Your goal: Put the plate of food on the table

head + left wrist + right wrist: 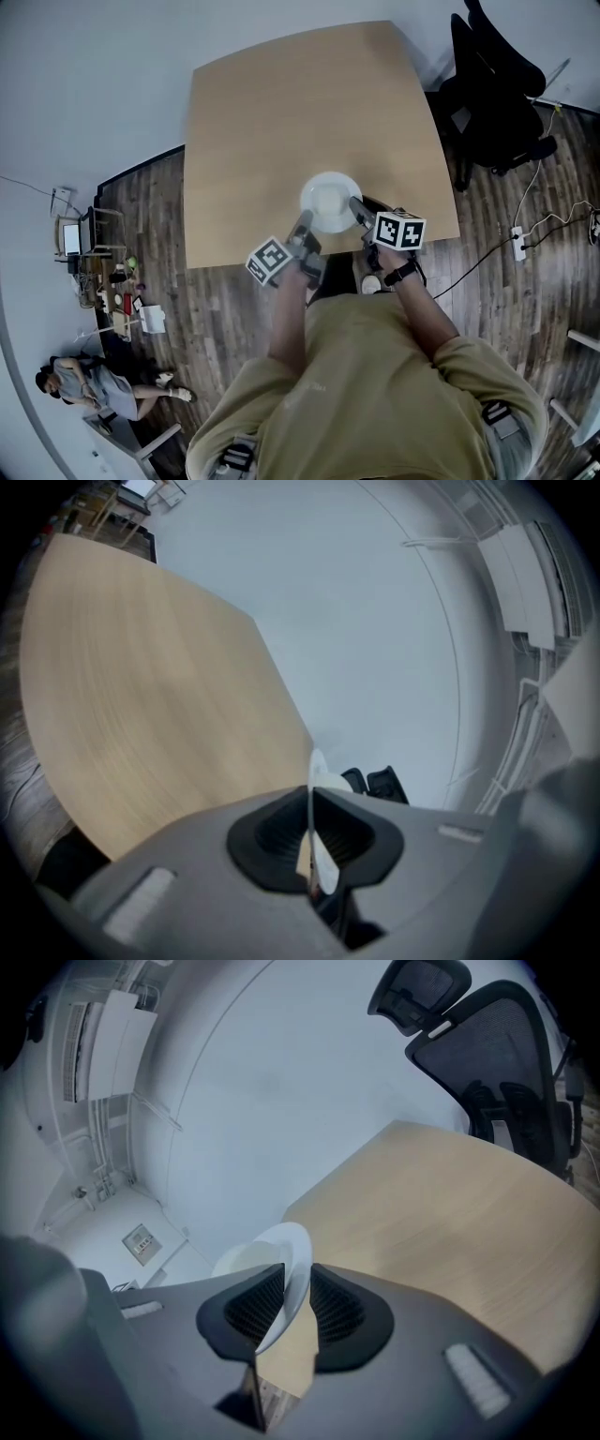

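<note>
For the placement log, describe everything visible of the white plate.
The plate is round, white and smooth, ceramic by its look, with a shallow well and a thin raised rim. No food can be made out on it. It is held level over the near part of the wooden table, close to its edge. The left claw pinches its rim on the left, the right claw on the right. Whether it touches the tabletop cannot be told.

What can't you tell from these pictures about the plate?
Food on the white round plate: head view too small; both gripper views show it nearly edge-on.
Whether it touches the light wooden table: the steep head view shows no gap.
Small floor items, head view's left: too small to name.
</note>
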Demonstrator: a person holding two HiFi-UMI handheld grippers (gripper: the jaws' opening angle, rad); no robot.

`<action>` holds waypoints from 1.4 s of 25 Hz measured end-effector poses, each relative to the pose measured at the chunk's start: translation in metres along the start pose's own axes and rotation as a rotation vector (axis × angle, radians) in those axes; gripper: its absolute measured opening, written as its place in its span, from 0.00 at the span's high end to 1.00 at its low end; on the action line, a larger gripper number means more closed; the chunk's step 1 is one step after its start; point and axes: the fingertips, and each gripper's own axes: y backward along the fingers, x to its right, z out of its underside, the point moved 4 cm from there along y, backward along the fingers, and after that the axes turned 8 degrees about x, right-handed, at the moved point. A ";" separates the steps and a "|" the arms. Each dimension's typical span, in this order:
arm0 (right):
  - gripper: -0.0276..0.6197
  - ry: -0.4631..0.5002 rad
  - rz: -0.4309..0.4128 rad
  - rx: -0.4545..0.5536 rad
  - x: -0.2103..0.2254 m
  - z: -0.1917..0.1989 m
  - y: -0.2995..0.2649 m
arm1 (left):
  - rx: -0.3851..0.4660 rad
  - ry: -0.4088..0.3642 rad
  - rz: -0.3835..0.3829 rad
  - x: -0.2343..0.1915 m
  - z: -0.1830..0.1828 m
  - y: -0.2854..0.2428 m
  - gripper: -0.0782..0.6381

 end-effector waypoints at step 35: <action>0.82 0.144 0.308 -0.085 0.160 -0.087 -0.261 | -0.278 -0.356 -0.281 -0.129 -0.095 -0.292 0.81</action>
